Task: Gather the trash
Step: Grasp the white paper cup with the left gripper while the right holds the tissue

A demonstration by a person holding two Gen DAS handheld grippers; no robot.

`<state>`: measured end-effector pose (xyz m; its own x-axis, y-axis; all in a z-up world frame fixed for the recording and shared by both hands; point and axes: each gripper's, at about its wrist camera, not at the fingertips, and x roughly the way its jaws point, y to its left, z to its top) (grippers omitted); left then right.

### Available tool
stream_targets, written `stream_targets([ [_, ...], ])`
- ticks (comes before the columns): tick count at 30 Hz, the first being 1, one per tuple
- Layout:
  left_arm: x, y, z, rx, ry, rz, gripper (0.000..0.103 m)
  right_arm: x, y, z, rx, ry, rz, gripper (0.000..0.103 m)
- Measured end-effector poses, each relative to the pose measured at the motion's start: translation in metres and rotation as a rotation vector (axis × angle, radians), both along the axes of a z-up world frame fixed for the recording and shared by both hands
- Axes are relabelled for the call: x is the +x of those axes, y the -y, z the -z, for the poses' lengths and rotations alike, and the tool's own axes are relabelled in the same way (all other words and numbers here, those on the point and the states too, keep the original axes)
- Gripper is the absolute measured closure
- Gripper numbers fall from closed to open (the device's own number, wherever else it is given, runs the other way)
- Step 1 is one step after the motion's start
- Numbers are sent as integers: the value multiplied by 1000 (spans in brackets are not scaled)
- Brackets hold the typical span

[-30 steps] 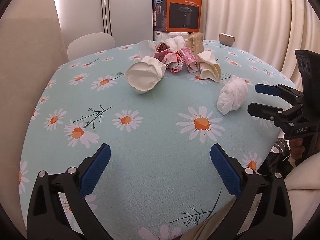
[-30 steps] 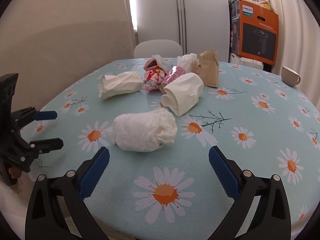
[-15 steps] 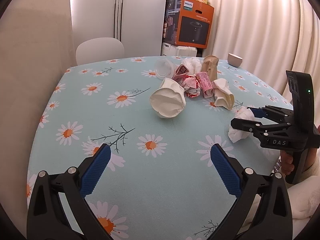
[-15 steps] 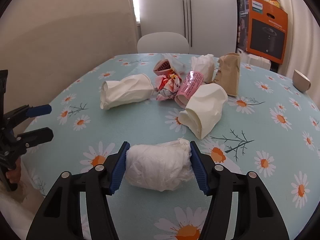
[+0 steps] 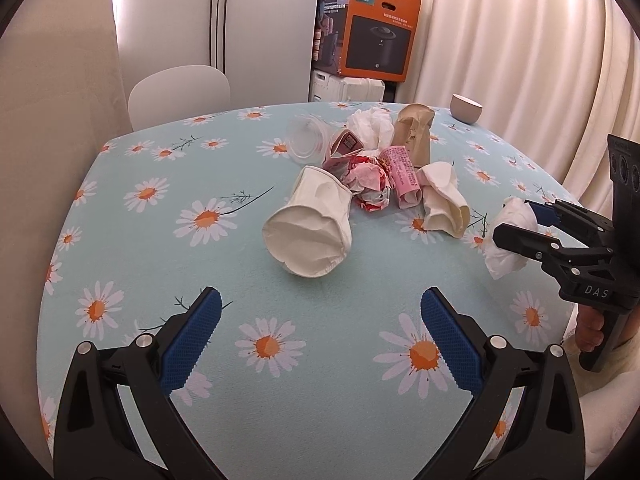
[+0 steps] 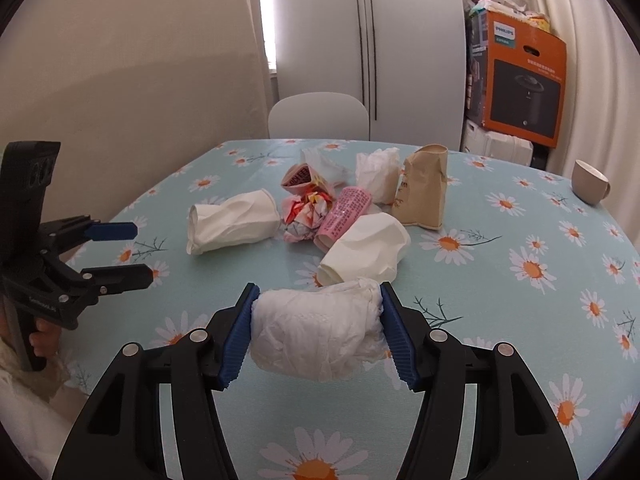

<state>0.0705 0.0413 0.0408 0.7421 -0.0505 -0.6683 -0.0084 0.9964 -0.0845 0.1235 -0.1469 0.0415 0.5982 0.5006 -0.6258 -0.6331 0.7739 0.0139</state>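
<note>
**Right gripper clamps the tissue wad; left gripper hangs open**

The right gripper (image 6: 318,330) has just closed its jaws, and both blue pads now press on the ends of a crumpled white tissue wad (image 6: 316,332), held above the daisy-print table (image 6: 500,300). From the left wrist camera the same wad (image 5: 508,236) shows pinched in that gripper at the table's right edge.

The left gripper (image 5: 320,340) has its jaws wide apart with nothing between them, over bare cloth near the table's front edge.

Just beyond the wad lies a crushed cream cup (image 6: 366,254) on its side. Left of it, a crushed white cup (image 6: 232,226) also lies on its side. Between them sit a red-and-white wrapper ball (image 6: 306,210) and a pink tube (image 6: 344,216), touching each other. Behind these stand a dented brown cup (image 6: 424,190), upright, and more white tissue (image 6: 378,174) beside it.

A beige mug (image 6: 590,182) stands apart at the far right. Past the table are a white chair (image 6: 318,116) and an orange box (image 6: 520,80).
</note>
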Motion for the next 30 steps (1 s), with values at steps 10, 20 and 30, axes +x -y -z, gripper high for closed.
stream_targets([
  [10,41,6,3,-20,-56,-91,5,5,24,-11,-8,32,-66,47],
  [20,82,-6,12,-43,-124,-135,5,25,51,-11,-9,30,-74,46],
  [30,106,8,17,45,-184,-74,44,45,64,-3,-2,5,-47,46],
])
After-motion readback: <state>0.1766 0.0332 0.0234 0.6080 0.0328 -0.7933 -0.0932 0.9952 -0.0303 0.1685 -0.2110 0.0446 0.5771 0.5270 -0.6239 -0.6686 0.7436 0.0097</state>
